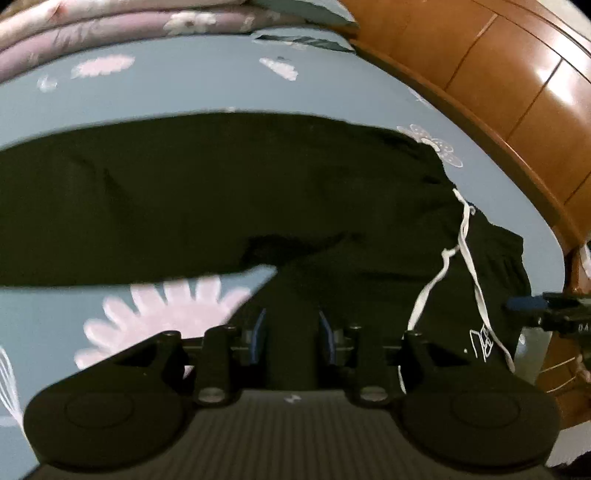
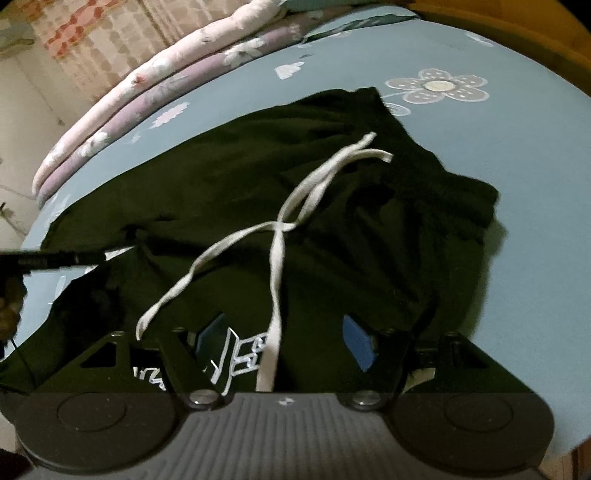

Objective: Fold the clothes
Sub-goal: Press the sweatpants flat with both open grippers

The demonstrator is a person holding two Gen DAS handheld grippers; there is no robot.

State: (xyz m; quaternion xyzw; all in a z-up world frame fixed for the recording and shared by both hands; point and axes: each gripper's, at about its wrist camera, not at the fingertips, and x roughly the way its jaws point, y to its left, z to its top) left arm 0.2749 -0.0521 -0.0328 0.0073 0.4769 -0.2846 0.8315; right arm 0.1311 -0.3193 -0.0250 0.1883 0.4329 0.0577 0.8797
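Black trousers [image 1: 221, 192] lie spread on a blue flowered bedsheet [image 1: 184, 85], one leg stretching to the left. Their white drawstring [image 1: 461, 236] trails loose over the waist at the right, near a white print [image 1: 480, 341]. My left gripper [image 1: 293, 332] hovers over the crotch area with its blue pads apart, and the cloth lies beneath them, not pinched. In the right wrist view the trousers [image 2: 369, 240] fill the middle, crossed by the drawstring [image 2: 295, 195]. My right gripper [image 2: 284, 339] stands wide open above the print [image 2: 236, 358]. The left gripper's tip [image 2: 88, 258] reaches in from the left.
Folded pink and purple quilts [image 1: 110, 26] are stacked at the far edge of the bed, also seen as quilts [image 2: 147, 88] at the upper left. A wooden bed frame [image 1: 498, 74] curves along the right. Tiled floor [image 2: 55, 74] lies beyond the sheet [image 2: 517, 166].
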